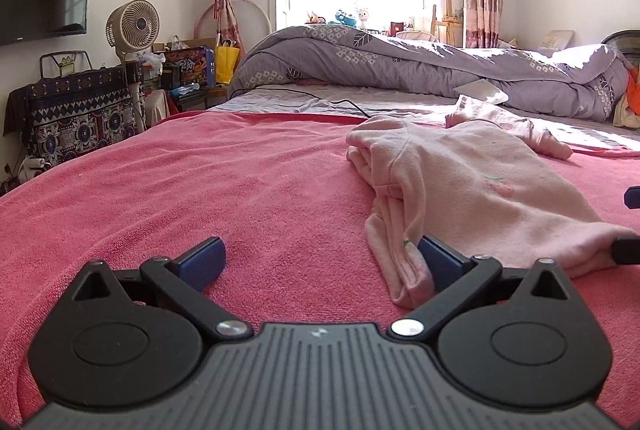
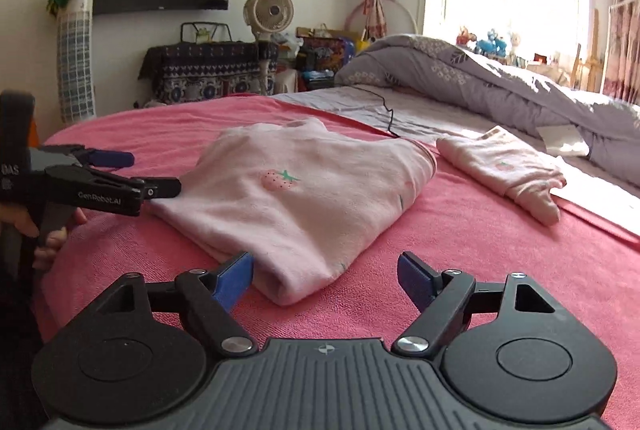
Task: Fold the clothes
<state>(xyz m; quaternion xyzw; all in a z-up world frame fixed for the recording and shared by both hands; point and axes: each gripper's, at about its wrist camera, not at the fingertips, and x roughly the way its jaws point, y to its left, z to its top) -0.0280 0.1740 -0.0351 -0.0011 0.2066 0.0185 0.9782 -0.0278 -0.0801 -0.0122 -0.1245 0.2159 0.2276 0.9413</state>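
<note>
Two pink garments on red blanket (image 2: 500,270). Folded pink top (image 2: 304,198) central, strawberry print up; smaller folded piece (image 2: 508,166) right of top, near blanket's edge. Judged light, soft, limp fleece; likely sags unless pinched at layered hem or corner.

Left gripper (image 2: 132,174) just left of top, low, nearly level, jaws apart, empty. Right gripper (image 2: 326,278) at top's near corner, tilted slightly down, jaws spread wide, corner between them, unpinched.
</note>
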